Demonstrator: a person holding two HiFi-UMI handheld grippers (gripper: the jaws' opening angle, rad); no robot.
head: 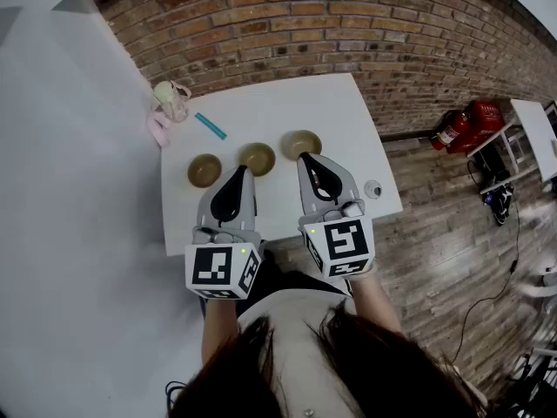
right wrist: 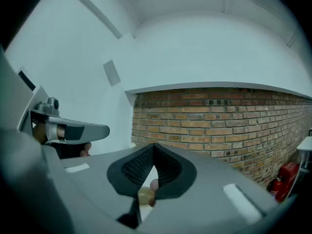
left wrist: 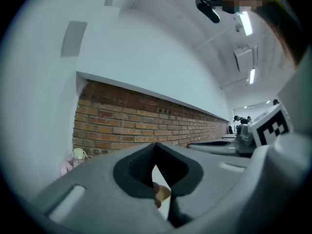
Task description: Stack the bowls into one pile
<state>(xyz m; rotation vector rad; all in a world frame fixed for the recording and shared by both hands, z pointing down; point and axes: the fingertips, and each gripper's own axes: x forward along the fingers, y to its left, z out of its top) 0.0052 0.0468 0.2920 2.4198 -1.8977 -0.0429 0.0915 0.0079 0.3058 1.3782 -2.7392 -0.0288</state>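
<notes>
A person is holding two claws over a white tabletop. The left claw is pressing its two jaws tight together, with nothing between them. The right claw is doing the same, and it is empty too. Three brown bowls are sitting in a row on the tabletop, and none is inside another. The first bowl is sitting just to the left of the left claw. The middle bowl is sitting between the two claws, just ahead and to the right of the left claw's tip. The third bowl is sitting right in front of the right claw, and that claw's tip is hanging over its near edge. Farther ahead of the left claw, a blue stick and a clear cup are lying near the far corner.
</notes>
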